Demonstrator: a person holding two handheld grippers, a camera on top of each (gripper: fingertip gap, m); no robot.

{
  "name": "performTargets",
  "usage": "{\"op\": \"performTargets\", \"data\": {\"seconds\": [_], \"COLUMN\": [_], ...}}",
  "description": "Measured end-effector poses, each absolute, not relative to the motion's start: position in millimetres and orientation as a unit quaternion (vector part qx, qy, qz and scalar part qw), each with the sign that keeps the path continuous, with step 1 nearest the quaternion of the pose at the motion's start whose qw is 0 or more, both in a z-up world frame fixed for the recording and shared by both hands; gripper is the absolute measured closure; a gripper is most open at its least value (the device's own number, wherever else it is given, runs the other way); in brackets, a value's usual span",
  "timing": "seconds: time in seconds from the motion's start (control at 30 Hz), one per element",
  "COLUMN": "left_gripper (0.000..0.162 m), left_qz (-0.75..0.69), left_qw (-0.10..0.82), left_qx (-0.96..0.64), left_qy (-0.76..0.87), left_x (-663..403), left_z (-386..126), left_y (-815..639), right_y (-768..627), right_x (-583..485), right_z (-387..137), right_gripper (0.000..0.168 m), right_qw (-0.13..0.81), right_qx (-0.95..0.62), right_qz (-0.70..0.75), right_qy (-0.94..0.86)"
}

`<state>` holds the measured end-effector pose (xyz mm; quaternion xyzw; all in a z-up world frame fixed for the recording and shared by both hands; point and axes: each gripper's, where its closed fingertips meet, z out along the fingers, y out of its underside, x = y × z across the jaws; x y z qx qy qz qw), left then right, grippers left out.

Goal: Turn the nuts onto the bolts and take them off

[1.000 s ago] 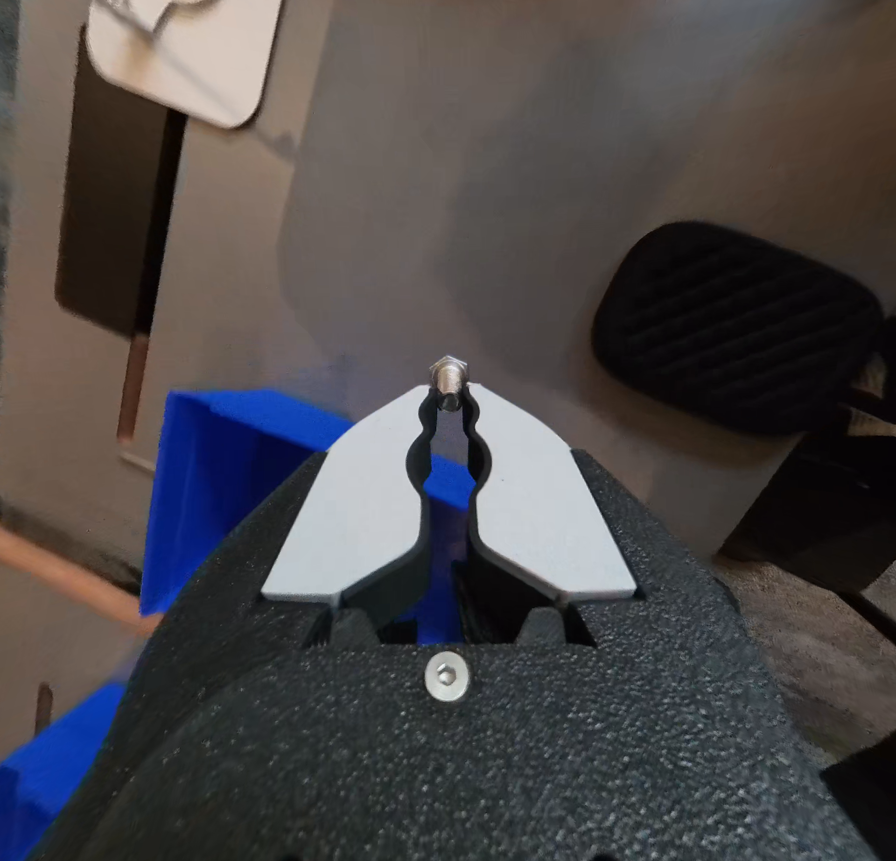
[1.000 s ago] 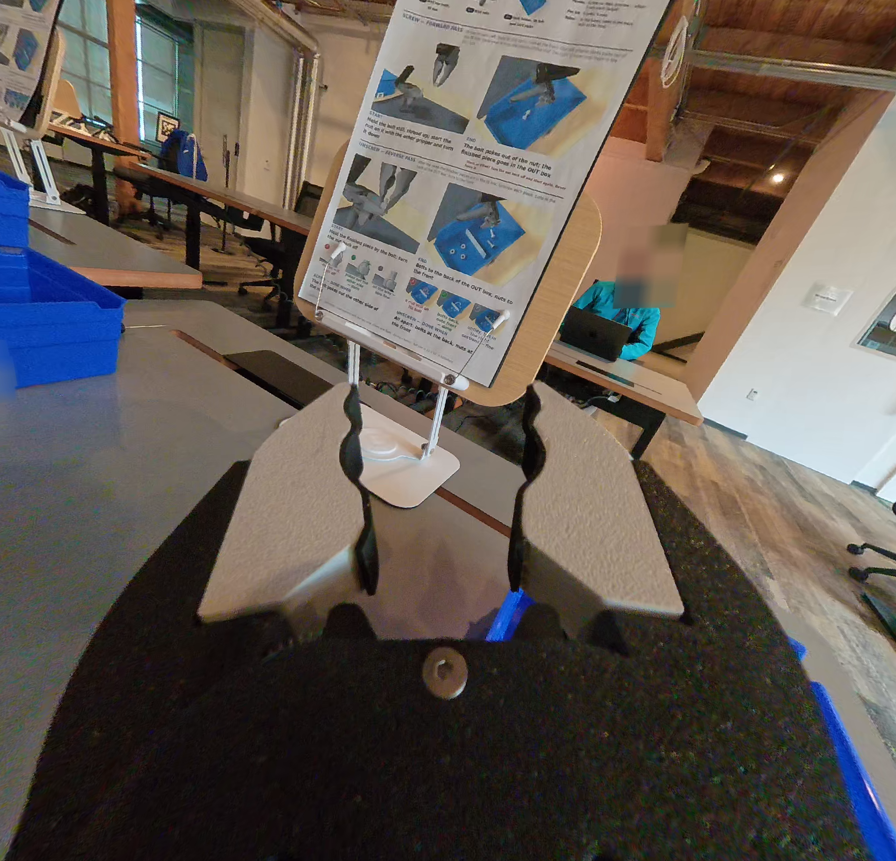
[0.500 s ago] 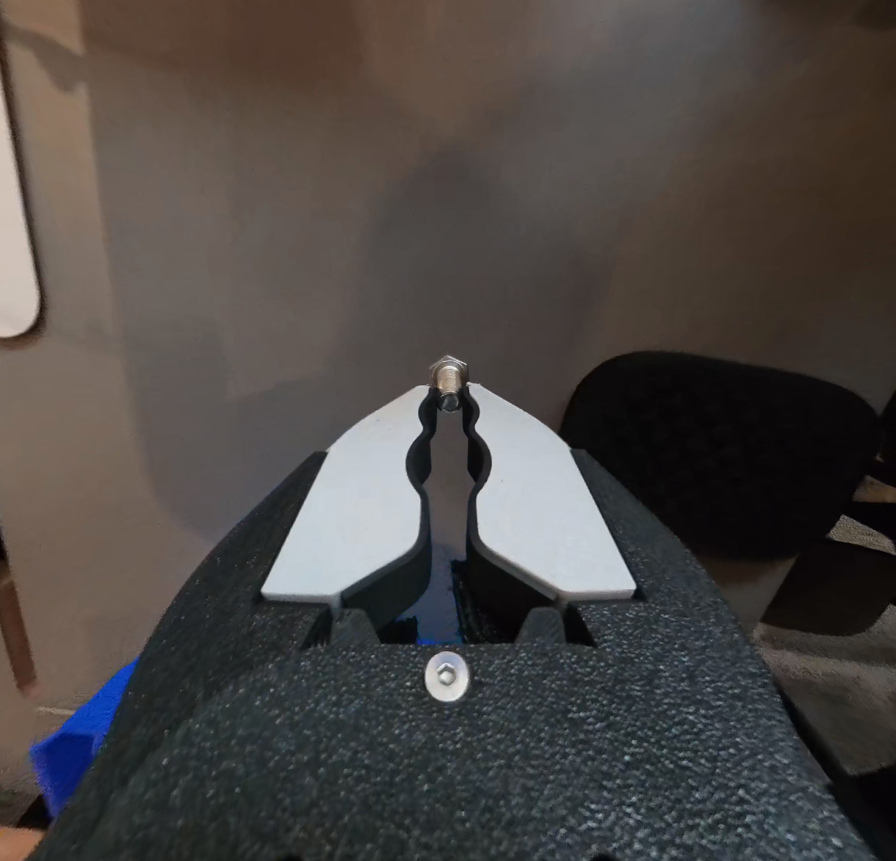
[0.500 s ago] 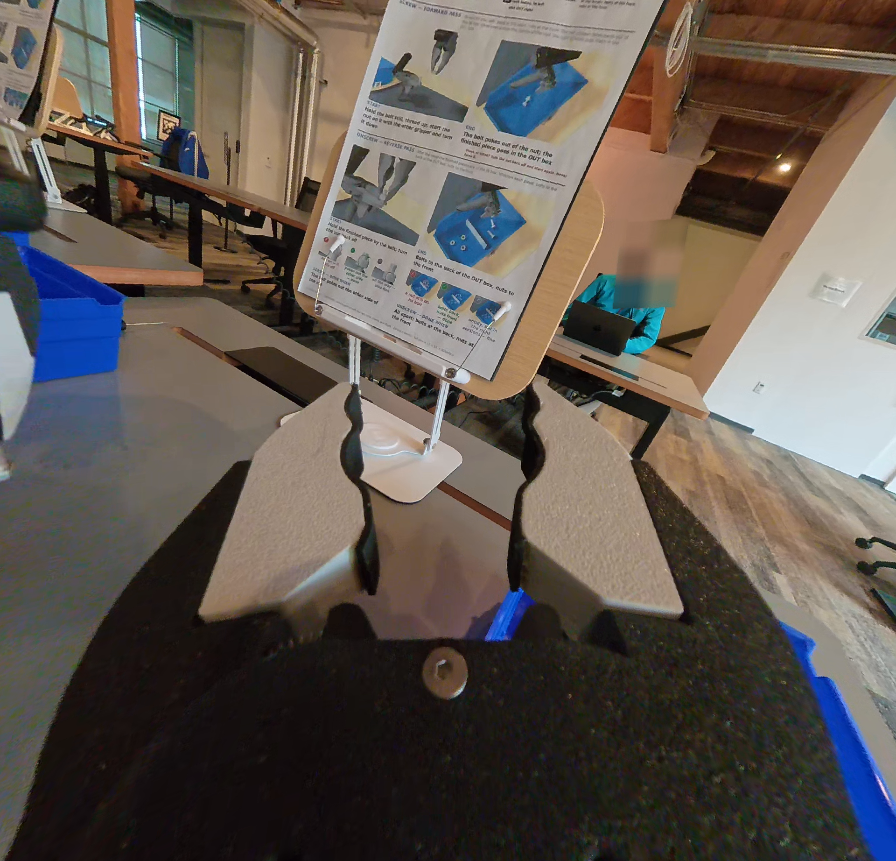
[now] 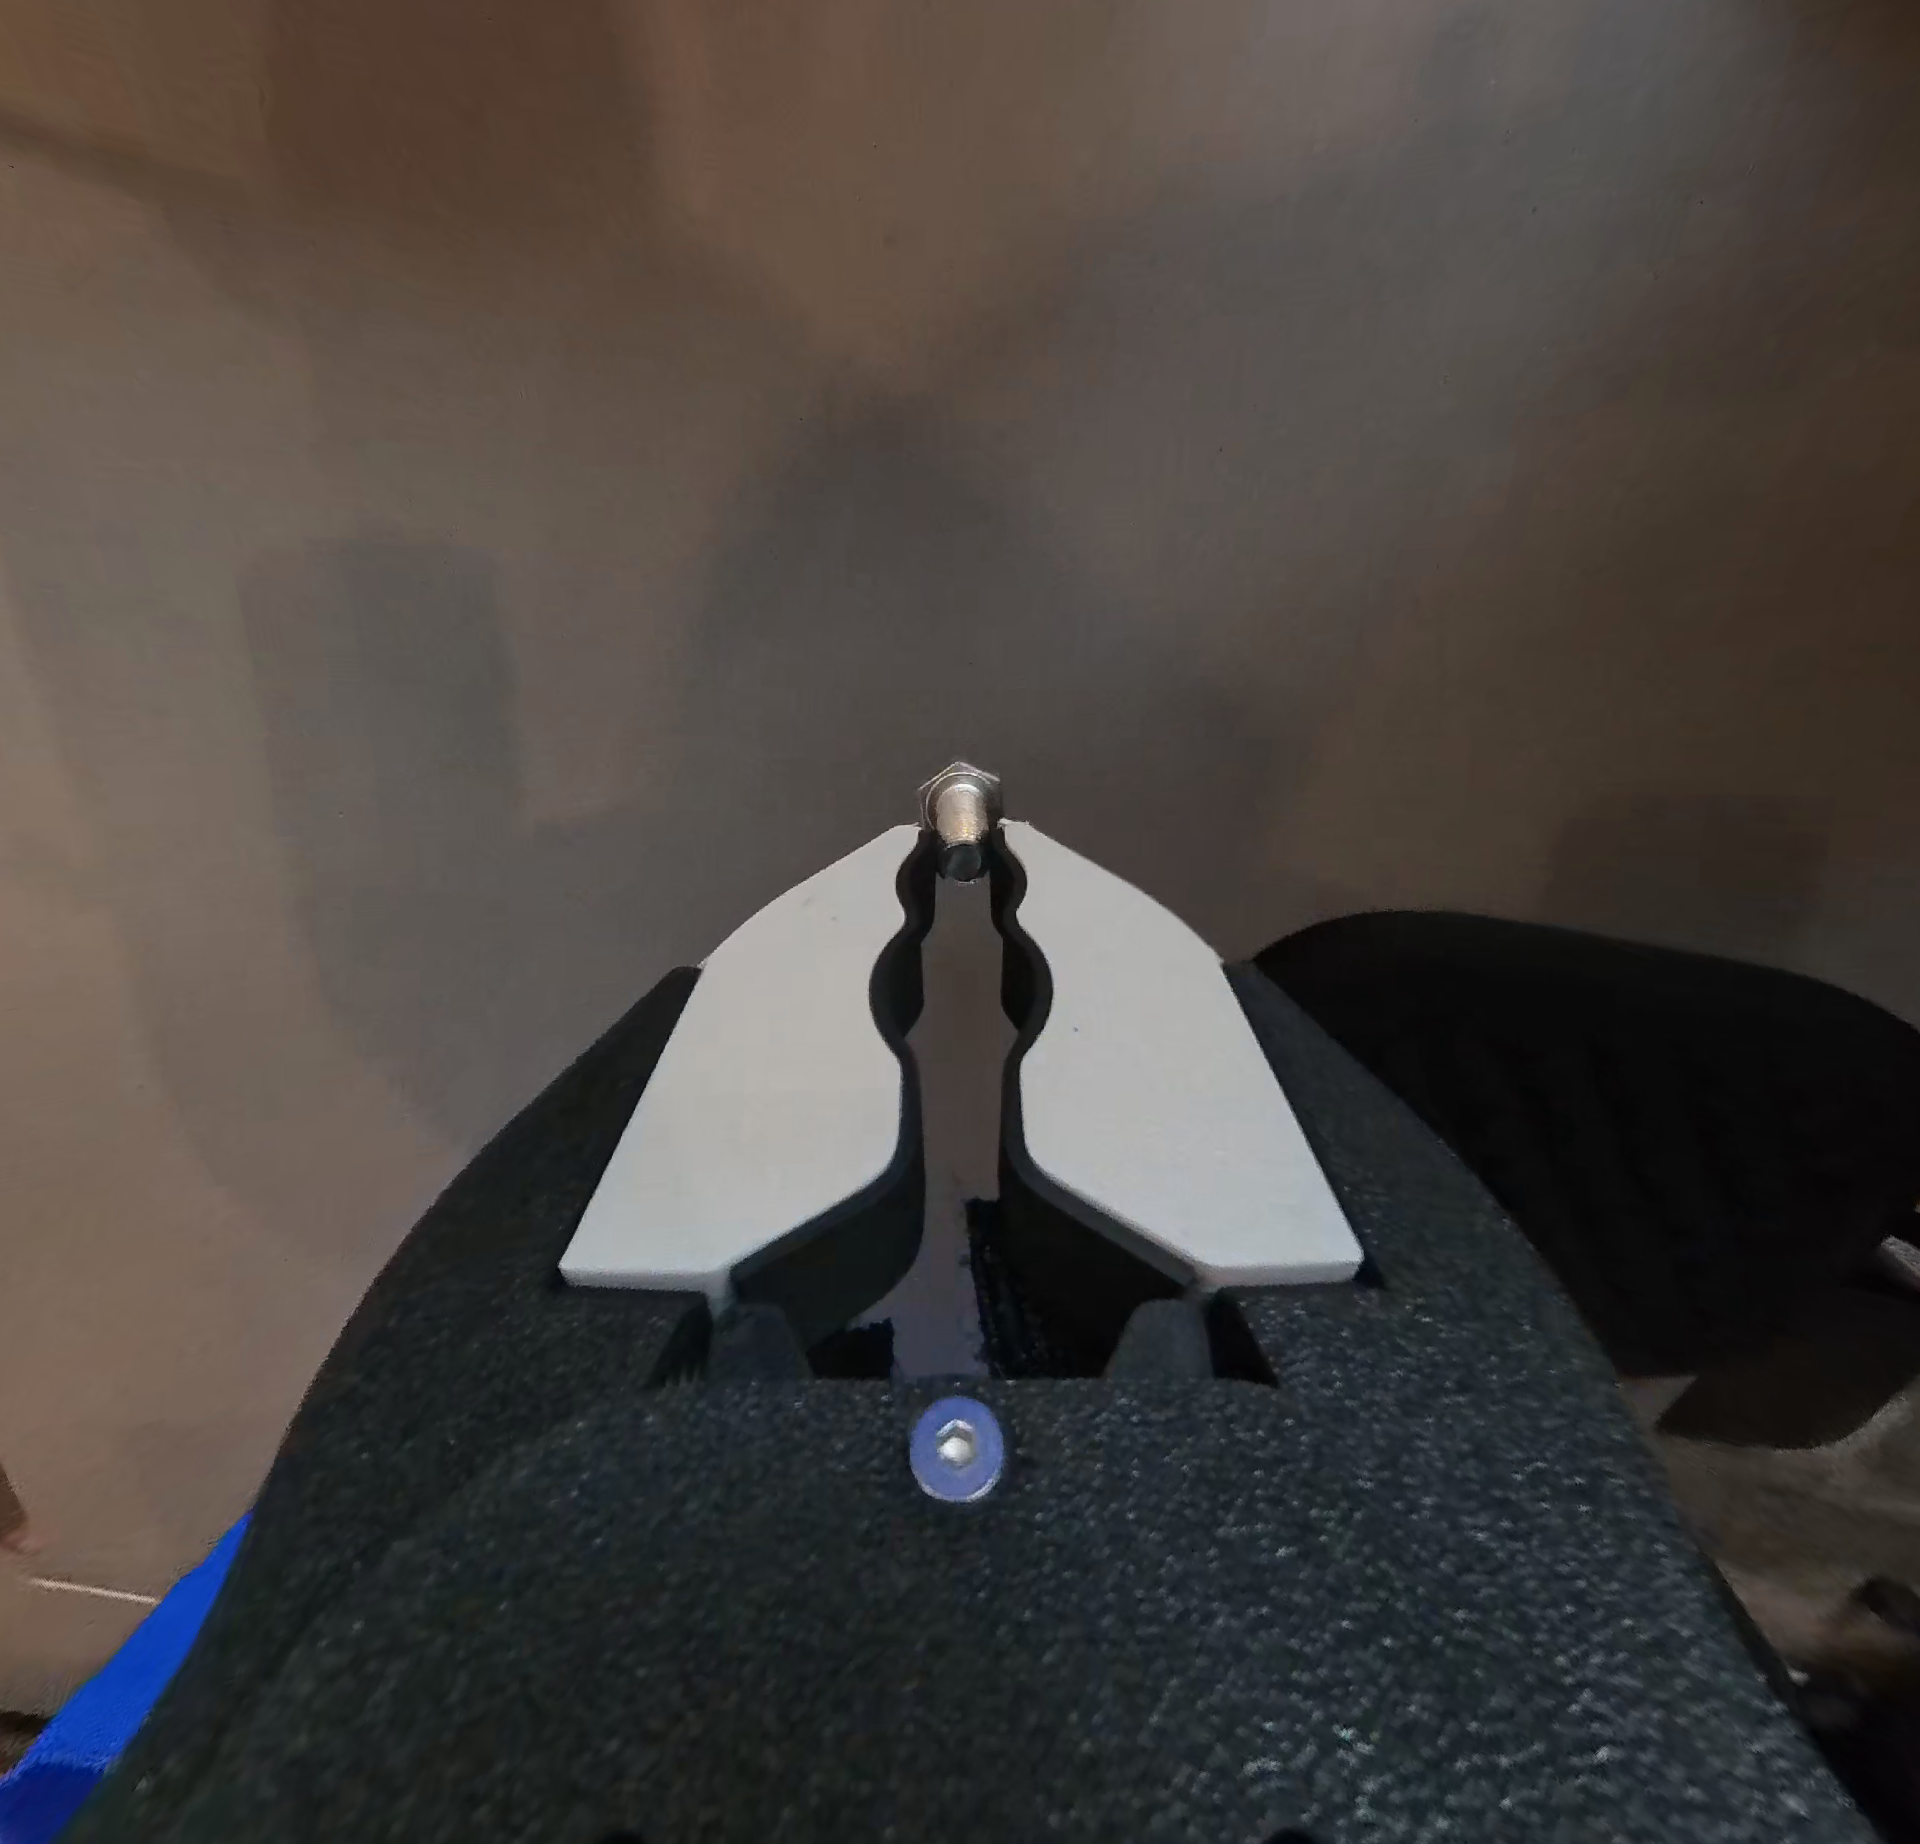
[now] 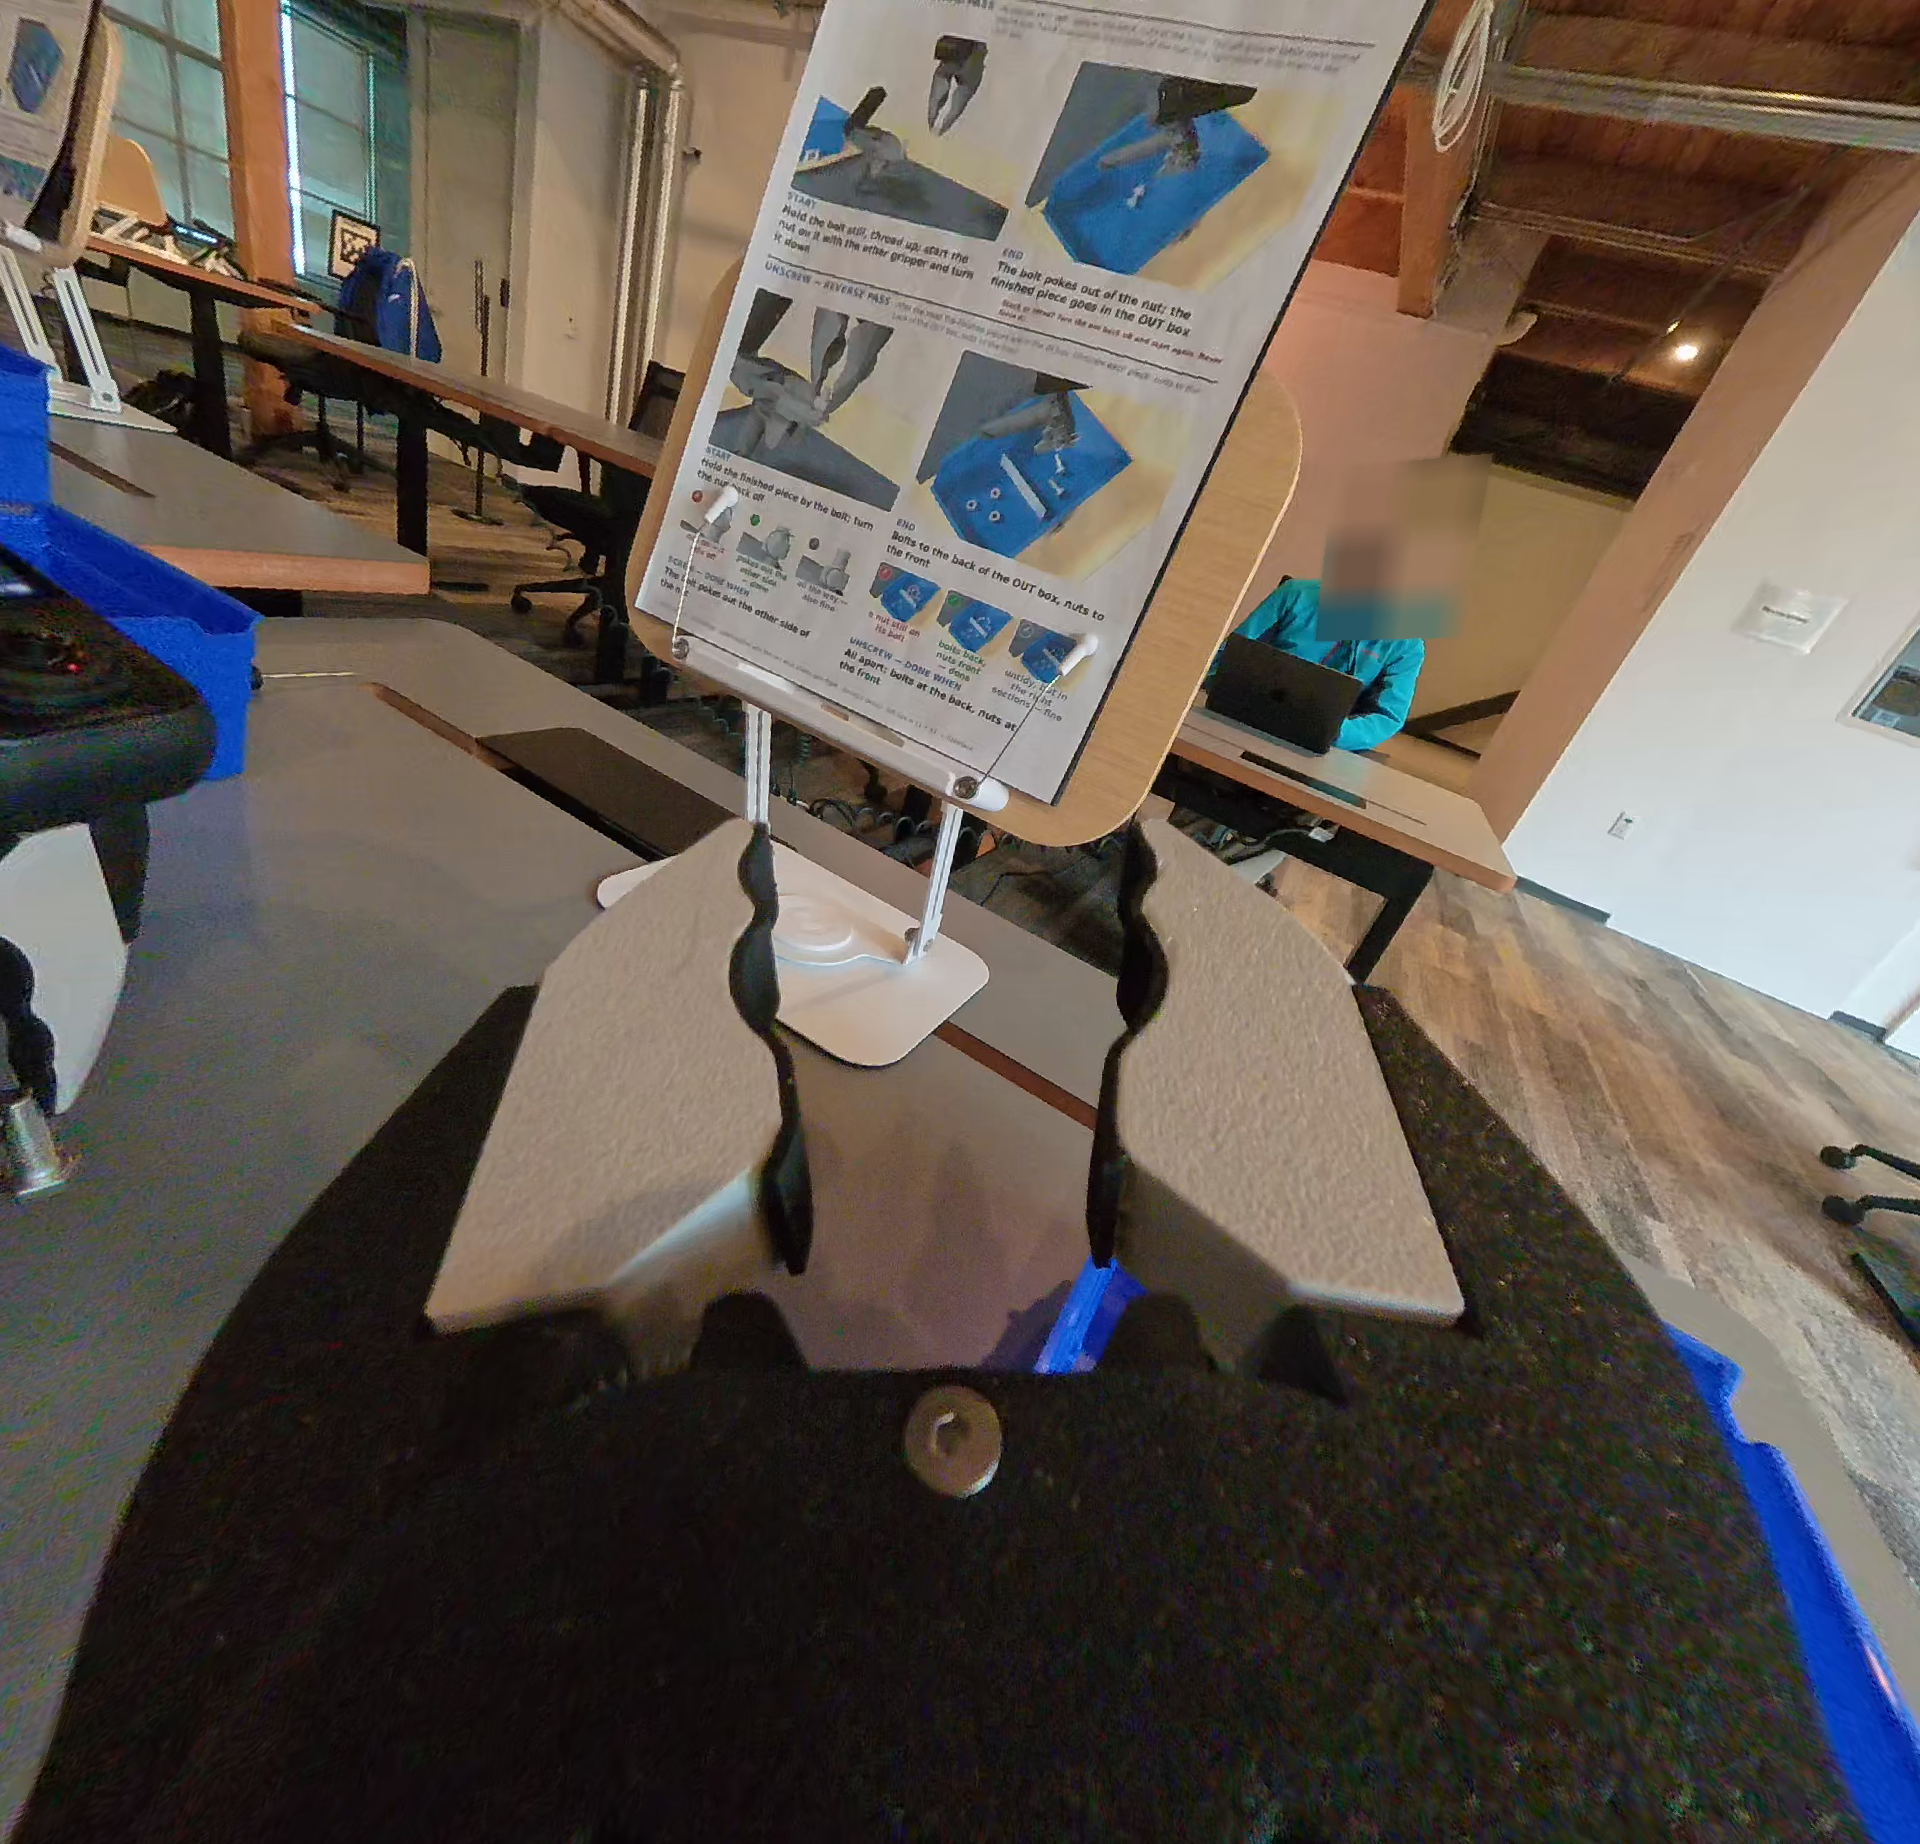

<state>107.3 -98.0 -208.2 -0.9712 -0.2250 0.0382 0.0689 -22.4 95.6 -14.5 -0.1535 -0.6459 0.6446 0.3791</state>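
The left gripper (image 5: 958, 844), clamped on a bolt (image 5: 957, 830) at centre frame, has swung away from the blue bin (image 5: 99, 1711) toward the empty, wide-open right gripper (image 6: 940, 947), entering its view at far left, probably for threading.

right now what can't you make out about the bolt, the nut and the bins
- Bolt held by the left gripper, left wrist view: its far end is hidden behind the nut.
- Nut threading: too small to judge.
- Blue bin, right wrist view: contents hidden by the open right gripper.
- Left gripper in the right wrist view: cut off by the left edge.
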Motion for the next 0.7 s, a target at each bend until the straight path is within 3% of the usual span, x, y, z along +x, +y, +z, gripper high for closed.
{"op": "performTargets", "data": {"seconds": [0.7], "left_gripper": [0.152], "left_qz": [0.005], "left_qw": [0.061], "left_qx": [-0.975], "left_qy": [-0.215], "left_x": [116.7], "left_z": [-224.0], "left_y": [-83.2], "right_y": [94.7], "right_x": [-25.7], "right_z": [-20.1], "right_gripper": [0.105], "right_qw": [0.375], "right_qx": [-0.159], "right_qz": [0.640], "right_qy": [-0.652]}}
